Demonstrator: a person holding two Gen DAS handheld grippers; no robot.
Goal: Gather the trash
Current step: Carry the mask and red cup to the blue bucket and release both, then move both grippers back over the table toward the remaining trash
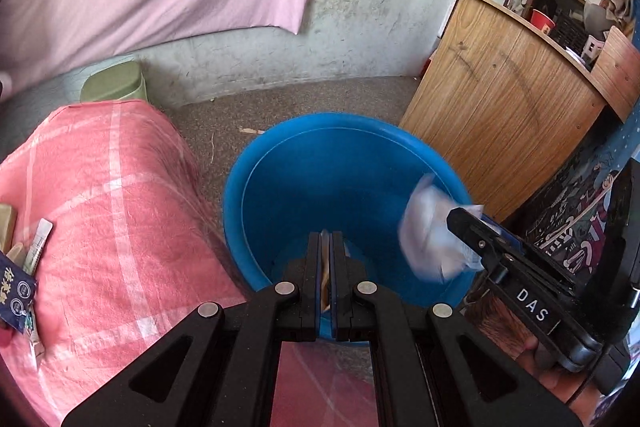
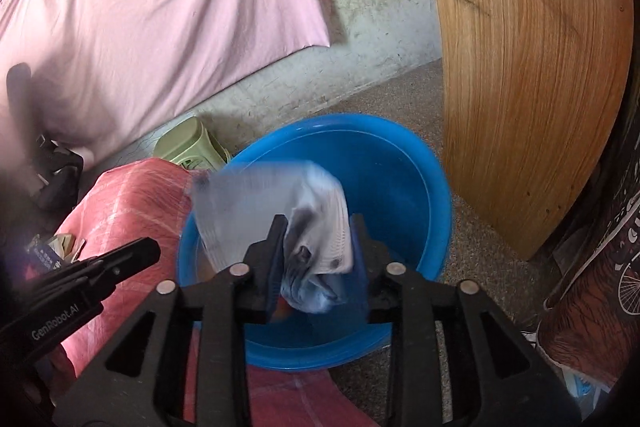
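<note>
From your left wrist view, the left gripper (image 1: 326, 247) hangs over the blue tub (image 1: 344, 163) with its fingers together on a thin, flat, tan scrap (image 1: 326, 273); you cannot tell what that scrap is. To the right, the right gripper (image 1: 466, 227) reaches in over the tub's rim with a crumpled white plastic wrapper (image 1: 428, 227) at its tip, blurred. On the left, the pink checked cloth (image 1: 120, 207) over a low surface carries more litter at its near edge: a dark blue packet (image 1: 18, 291) and a small white tube (image 1: 38, 247). These look like the trash left to fetch.

From your right wrist view, the right gripper (image 2: 318, 227) has its fingers apart, and the white wrapper (image 2: 320, 227) sits between them above the tub (image 2: 400, 155). Whether the pads press on it is hard to tell; it looks loose, as if about to drop. The left gripper (image 2: 148, 251) shows at the lower left, above the pink cloth (image 2: 132, 203), with litter (image 2: 52, 247) just behind it.

So you are mid-task: two pieces are at the tub and not yet clearly inside, and several pieces remain on the cloth. The tub's bottom is mostly hidden.
</note>
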